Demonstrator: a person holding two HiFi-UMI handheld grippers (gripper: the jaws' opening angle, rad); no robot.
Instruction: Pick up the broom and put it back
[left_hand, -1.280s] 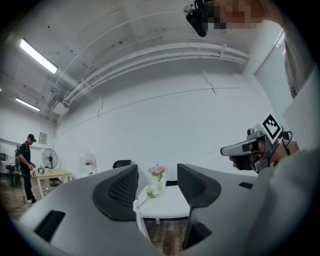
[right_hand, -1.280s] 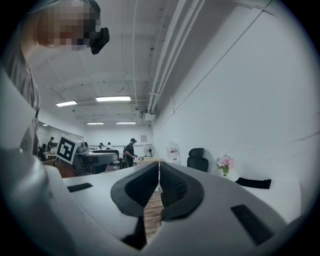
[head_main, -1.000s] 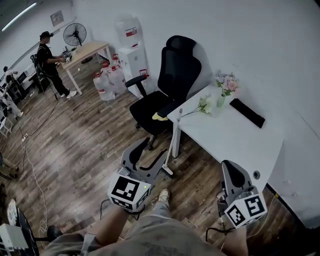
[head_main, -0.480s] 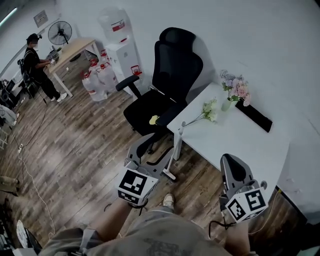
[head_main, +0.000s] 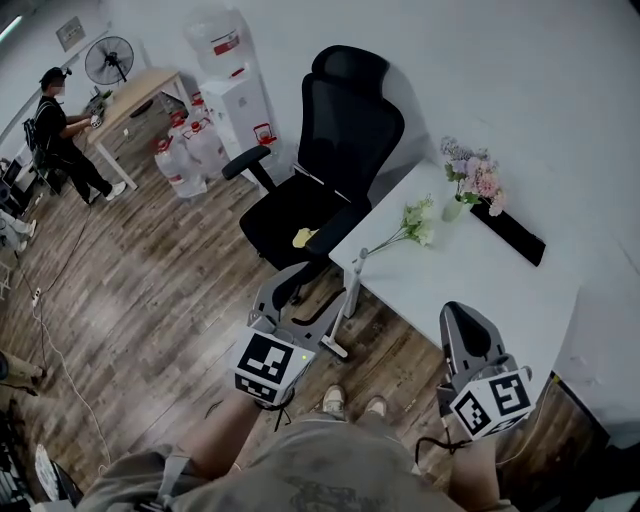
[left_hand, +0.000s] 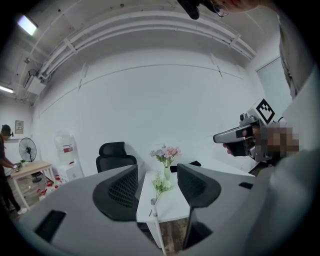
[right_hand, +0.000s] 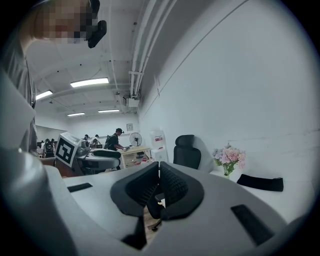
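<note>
Two tools, both empty: left gripper (head_main: 312, 290) jaws wide, right gripper (head_main: 458, 318) jaws together. One broom (head_main: 352, 290) — white handle leaning on desk (head_main: 470, 290) corner. Probably light, stiff, smooth — grip the shaft mid-height.

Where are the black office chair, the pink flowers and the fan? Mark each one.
office chair (head_main: 352, 125): head view, middle of the backrest.
pink flowers (head_main: 482, 183): head view, on the blossoms.
fan (head_main: 110, 59): head view, its round head.
</note>
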